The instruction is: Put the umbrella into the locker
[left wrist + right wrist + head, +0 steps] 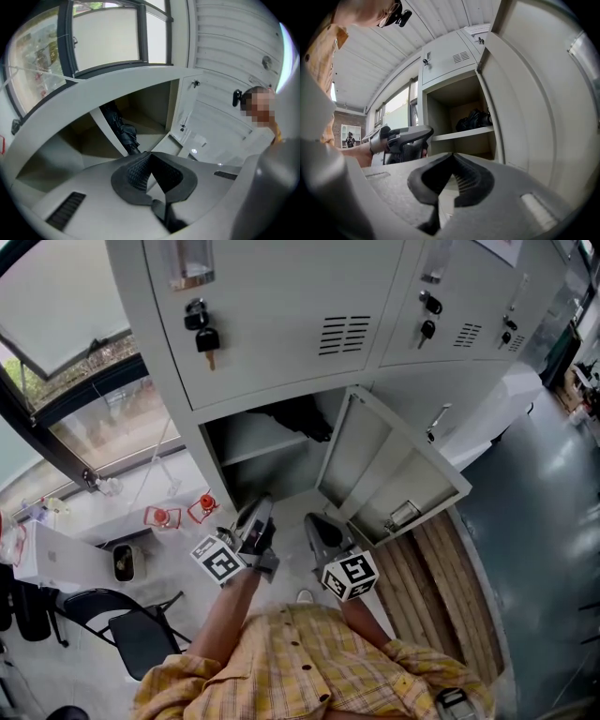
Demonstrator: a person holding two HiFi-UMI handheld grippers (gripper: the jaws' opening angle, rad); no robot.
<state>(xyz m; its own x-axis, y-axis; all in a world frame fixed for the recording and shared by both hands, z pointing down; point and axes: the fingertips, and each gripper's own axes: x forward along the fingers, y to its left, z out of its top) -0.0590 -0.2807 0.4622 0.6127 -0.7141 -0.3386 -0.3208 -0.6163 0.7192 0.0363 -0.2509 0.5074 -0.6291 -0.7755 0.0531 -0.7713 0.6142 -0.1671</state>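
Note:
A folded black umbrella [302, 416] lies on the upper shelf [461, 135] of the open grey locker [246, 451]. In the left gripper view the umbrella [123, 130] shows dark inside the compartment, and in the right gripper view the umbrella [474, 119] rests on the shelf. My left gripper [257, 516] hangs just in front of the opening, shut and empty, its tips [149, 154] meeting. My right gripper [317, 527] is beside it near the open door [394, 474], also shut with nothing held, tips [452, 157] together. The left gripper [404, 140] appears at the left of the right gripper view.
Keys [204, 336] hang from the lock of the closed locker above. Wooden planks [450, 587] lie on the floor at the right. A black folding chair [131, 626] and a white table [66, 561] stand at the left under the window, with small orange cones [202, 507] nearby.

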